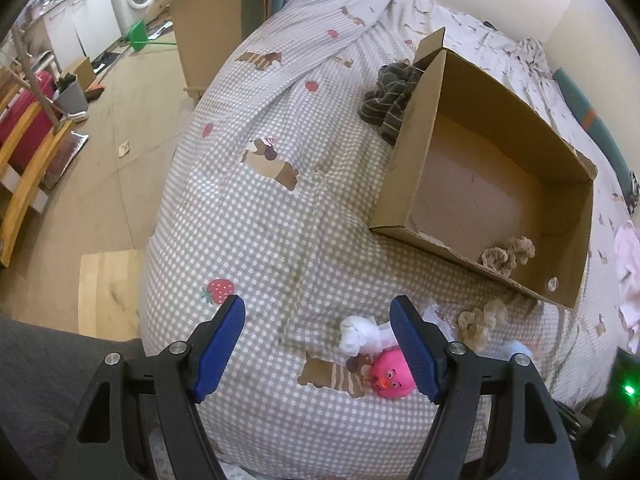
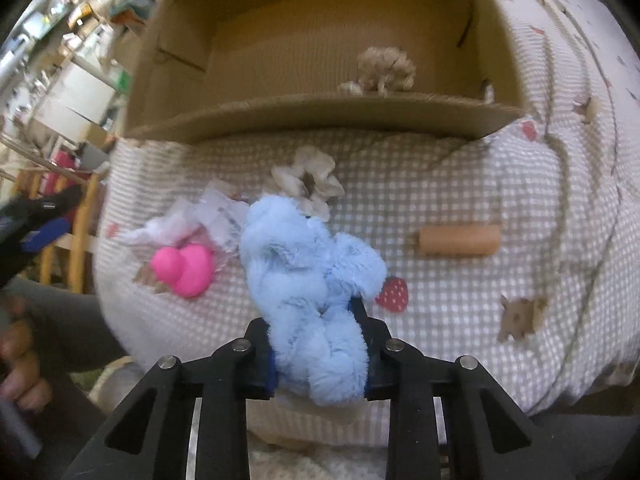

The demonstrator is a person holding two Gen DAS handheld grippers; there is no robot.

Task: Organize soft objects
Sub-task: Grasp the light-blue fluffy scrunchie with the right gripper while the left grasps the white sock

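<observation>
Checked bedding covers the bed (image 2: 440,184), with the cardboard box (image 2: 320,116) at its far side. We have the right hand-held gripper (image 2: 320,344) clamped around the blue plush toy (image 2: 304,272) near us; it looks light, compressible and unbreakable, so a mid-body hold suits. Our left hand-held gripper (image 1: 316,344) stands wide, empty.

The right gripper (image 2: 318,344) points steeply down, its jaws drawn in and pressed on both flanks of a blue plush toy (image 2: 308,280) that bulges out between them. The left gripper (image 1: 316,344) also tilts steeply down with its blue pads (image 1: 218,344) spread wide, gripping nothing. A bare hand (image 2: 22,364) shows at the left edge of the right wrist view, fingers curled.
</observation>
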